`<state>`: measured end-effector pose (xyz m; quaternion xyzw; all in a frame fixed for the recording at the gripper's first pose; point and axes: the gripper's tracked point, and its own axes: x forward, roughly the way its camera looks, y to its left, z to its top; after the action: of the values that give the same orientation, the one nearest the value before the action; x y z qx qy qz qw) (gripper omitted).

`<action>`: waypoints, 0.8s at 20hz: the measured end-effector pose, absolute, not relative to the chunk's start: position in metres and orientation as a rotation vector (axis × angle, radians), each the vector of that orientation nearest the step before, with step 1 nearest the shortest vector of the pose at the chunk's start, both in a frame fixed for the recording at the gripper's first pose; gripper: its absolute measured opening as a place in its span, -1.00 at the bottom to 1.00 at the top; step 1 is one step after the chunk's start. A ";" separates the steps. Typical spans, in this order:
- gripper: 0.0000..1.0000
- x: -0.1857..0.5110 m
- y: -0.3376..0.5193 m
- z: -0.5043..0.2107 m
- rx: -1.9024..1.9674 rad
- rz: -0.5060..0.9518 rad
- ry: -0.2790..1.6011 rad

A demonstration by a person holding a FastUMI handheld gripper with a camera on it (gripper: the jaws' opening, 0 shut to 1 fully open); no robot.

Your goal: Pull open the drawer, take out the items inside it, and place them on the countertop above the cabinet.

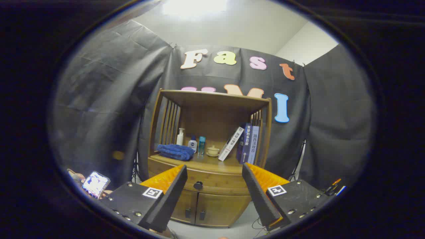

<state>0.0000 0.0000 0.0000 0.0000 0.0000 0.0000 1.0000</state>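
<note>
Your gripper (214, 172) was wide open and empty, well short of the wooden cabinet's curved drawer (215, 181); you needed to centre on its small dark round knob (198, 185).

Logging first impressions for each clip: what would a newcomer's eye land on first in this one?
The tall wooden cabinet stands straight ahead against the black cloth wall, its curved drawer with a dark round knob shut, framed between the fingers of the open gripper. On its countertop lie a folded blue towel, small bottles, a cream lidded cup and leaning books. Beside the left finger, a hand holds a lit phone.
</note>
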 end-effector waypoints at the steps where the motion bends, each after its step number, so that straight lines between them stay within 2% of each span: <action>1: 0.99 0.004 0.002 -0.002 0.002 0.005 0.001; 6: 0.98 0.037 0.015 -0.021 -0.019 0.023 0.011; 16: 0.99 0.150 0.046 -0.093 -0.021 0.030 0.061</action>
<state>0.1497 0.0462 -0.0926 -0.0106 0.0304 0.0148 0.9994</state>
